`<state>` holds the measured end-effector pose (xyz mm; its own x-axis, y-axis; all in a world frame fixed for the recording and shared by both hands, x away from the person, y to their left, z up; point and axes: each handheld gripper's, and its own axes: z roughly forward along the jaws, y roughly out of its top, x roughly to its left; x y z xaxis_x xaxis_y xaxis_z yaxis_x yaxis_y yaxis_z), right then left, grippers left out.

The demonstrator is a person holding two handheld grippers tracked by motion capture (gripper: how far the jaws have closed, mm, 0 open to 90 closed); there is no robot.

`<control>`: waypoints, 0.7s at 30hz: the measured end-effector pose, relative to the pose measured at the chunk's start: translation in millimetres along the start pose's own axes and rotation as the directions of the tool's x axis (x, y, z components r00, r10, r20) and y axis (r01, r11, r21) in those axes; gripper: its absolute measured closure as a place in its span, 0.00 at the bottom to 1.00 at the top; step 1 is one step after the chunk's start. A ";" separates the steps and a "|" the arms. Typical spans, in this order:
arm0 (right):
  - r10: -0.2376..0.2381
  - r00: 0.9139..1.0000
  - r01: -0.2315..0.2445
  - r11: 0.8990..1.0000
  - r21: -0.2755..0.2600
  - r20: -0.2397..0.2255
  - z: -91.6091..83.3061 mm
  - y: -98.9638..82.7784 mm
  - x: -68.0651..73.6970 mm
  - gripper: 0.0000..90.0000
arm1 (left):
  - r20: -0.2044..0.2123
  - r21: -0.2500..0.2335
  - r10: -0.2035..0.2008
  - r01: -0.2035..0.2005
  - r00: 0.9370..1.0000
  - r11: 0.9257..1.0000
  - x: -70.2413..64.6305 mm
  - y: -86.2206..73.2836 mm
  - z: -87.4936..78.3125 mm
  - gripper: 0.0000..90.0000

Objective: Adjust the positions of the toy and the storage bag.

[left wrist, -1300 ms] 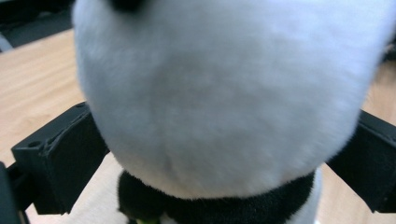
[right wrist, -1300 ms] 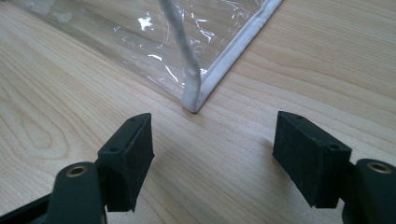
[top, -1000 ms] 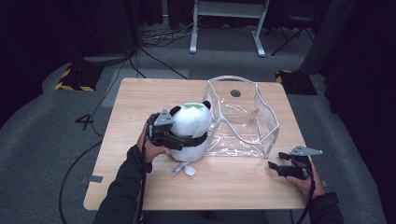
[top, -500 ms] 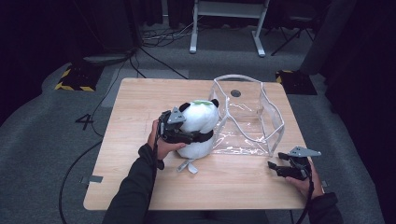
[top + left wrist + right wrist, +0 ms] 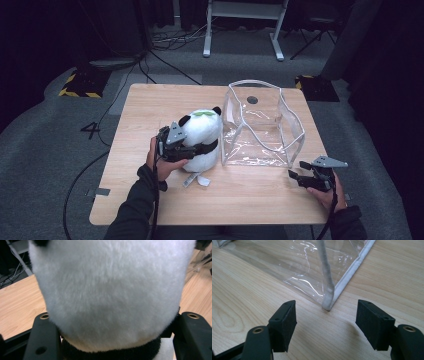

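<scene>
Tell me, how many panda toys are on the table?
1. The plush panda stands near the table's middle, left of the clear bag, squeezed by the left gripper. Nothing shows inside the bag.

Fluffy plush panda (image 5: 202, 135); glossy clear-plastic bag (image 5: 262, 127); wood table (image 5: 150, 107).

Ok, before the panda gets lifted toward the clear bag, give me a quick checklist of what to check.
1. Left gripper clamped on the panda: ok, its jaws have just been closing and now squeeze the plush from both sides.
2. Grip firm enough to lift: cannot tell.
3. Clear bag open at the top: ok.
4. Right gripper ready to steady the bag: not ok, open, short of the bag corner.
5. Bag beside the panda on the table: ok.
</scene>
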<state>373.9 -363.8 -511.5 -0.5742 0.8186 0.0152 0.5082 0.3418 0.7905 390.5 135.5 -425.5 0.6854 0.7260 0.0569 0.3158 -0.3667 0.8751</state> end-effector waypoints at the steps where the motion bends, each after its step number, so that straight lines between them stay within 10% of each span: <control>1: 0.002 1.000 -0.002 1.000 0.001 0.001 0.1 -0.1 -0.1 0.37 | -0.006 -0.001 -0.002 0.002 1.000 1.000 0.5 -2.0 -3.3 0.39; 10: -0.002 1.000 0.002 1.000 0.002 0.022 1.4 -0.6 2.2 0.36 | 0.012 -0.030 -0.051 0.051 0.999 0.998 12.1 -22.3 -22.1 0.38; 21: -0.002 0.999 0.001 1.000 0.007 0.046 1.6 -1.4 3.8 0.34 | 0.017 -0.013 -0.005 0.006 1.000 1.000 5.6 -26.9 -22.6 0.38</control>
<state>372.0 -360.4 -513.5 -0.5449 0.8384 -0.0144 0.5116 0.3460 0.7865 371.0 162.6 -437.8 0.6947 0.7179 0.0439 0.3110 -0.3548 0.8817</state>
